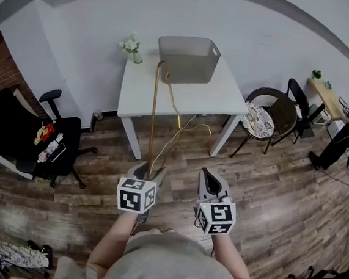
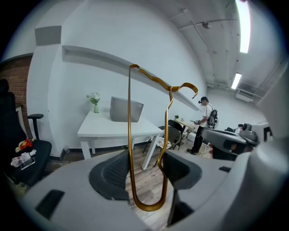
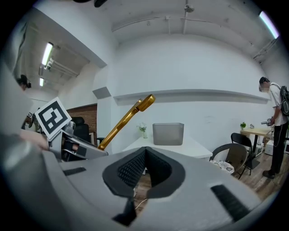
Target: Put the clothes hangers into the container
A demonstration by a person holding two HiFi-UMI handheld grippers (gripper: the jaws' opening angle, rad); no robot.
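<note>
A gold wire clothes hanger (image 1: 153, 115) stands up in the air in front of me, its hook end reaching toward the table. My left gripper (image 1: 150, 171) is shut on its lower bend: in the left gripper view the hanger (image 2: 129, 135) runs between the pads (image 2: 110, 173), one rod against each. The grey container (image 1: 188, 60) sits at the back of the white table (image 1: 139, 95), empty as far as I can see. My right gripper (image 1: 210, 179) is beside the left one, shut with nothing in it (image 3: 145, 167). Its view shows the hanger (image 3: 124, 122) slanting at upper left.
A small vase of white flowers (image 1: 134, 47) stands at the table's back left corner. A black office chair (image 1: 45, 139) with items on it is at the left, a brown chair (image 1: 269, 117) at the table's right. A person (image 1: 347, 134) stands by a wooden desk far right.
</note>
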